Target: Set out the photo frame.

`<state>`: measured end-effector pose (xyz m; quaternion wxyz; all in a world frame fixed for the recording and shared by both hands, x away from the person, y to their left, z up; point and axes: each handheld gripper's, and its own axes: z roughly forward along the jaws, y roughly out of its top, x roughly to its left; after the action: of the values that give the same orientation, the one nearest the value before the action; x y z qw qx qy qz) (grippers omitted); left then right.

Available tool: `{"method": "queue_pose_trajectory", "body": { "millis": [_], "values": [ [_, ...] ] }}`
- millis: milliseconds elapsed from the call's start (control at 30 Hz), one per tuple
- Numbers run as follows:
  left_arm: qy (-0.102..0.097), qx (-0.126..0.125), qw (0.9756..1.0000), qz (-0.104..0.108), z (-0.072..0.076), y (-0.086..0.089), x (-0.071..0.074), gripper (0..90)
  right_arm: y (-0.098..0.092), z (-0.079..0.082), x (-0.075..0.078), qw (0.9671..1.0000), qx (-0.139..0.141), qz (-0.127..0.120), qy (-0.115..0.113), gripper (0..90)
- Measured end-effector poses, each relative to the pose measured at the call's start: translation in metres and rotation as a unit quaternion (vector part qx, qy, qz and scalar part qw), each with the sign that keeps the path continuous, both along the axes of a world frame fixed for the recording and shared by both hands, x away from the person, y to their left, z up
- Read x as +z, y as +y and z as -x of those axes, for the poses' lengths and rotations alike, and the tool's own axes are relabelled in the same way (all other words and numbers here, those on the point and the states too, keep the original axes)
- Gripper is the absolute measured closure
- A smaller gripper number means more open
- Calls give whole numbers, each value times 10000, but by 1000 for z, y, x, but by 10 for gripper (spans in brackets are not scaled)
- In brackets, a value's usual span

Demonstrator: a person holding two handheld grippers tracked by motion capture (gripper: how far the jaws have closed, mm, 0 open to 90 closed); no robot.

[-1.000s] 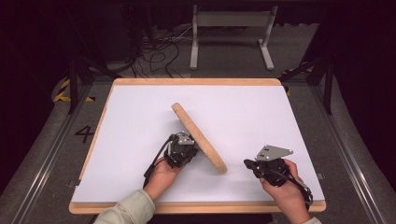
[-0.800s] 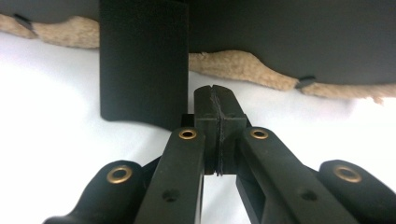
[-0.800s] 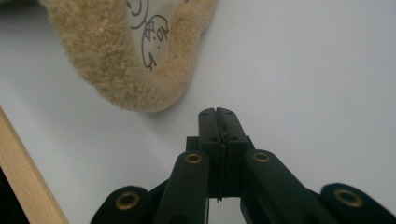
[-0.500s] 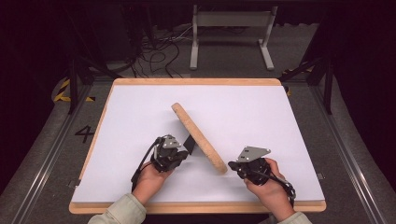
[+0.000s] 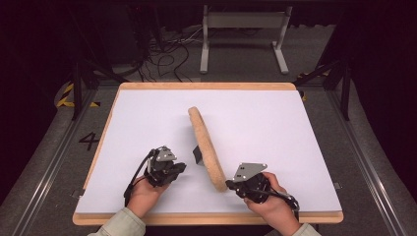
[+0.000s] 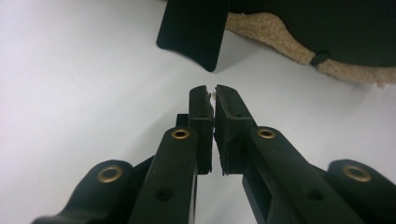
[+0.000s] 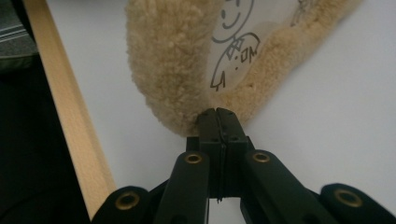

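Note:
A flat round object with a tan fleecy rim (image 5: 204,142) stands on edge across the middle of the white board, propped by a black stand flap (image 5: 198,155). In the right gripper view its pale face carries a cartoon drawing (image 7: 238,46). My right gripper (image 5: 230,185) (image 7: 215,112) is shut on the near end of the fleecy rim (image 7: 163,60). My left gripper (image 5: 181,168) (image 6: 213,91) sits left of the object, a short way from the stand flap (image 6: 194,28). Its jaws have just been opening and stand a crack apart with nothing between them.
The board's wooden edge (image 5: 206,86) (image 7: 70,130) frames the white surface. Behind the table stand a grey metal frame (image 5: 243,34) and loose cables (image 5: 167,54). A "4" (image 5: 88,141) is marked on the floor at the left.
My left gripper has drawn back to the left, away from the black stand flap. My right gripper has slid left to the object's near end. The object stays standing on edge.

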<state>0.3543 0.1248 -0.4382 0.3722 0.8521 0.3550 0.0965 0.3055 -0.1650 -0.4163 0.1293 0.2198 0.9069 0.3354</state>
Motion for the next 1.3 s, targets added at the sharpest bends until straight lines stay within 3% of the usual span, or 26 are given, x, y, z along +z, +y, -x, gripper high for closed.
{"method": "queue_pose_trajectory", "body": {
  "millis": [433,633,800,967,1100,1300],
  "values": [
    [15,312,9995,109,13,25,-1,829,39,0,-3,9972,733,-127,88,900],
    [127,488,9986,141,21,36,-3,830,51,-2,-4,9957,898,-178,110,900],
    [295,395,9984,289,29,41,-1,801,63,-4,-6,9943,1030,-244,129,900],
    [274,296,9987,304,39,42,1,791,72,-3,-7,9939,1064,-270,104,900],
    [344,194,9981,465,47,45,4,772,77,-3,-8,9937,1060,-338,122,900],
    [252,150,9978,589,54,51,11,802,77,-3,-8,9939,1032,-383,96,890]
  ]
}}
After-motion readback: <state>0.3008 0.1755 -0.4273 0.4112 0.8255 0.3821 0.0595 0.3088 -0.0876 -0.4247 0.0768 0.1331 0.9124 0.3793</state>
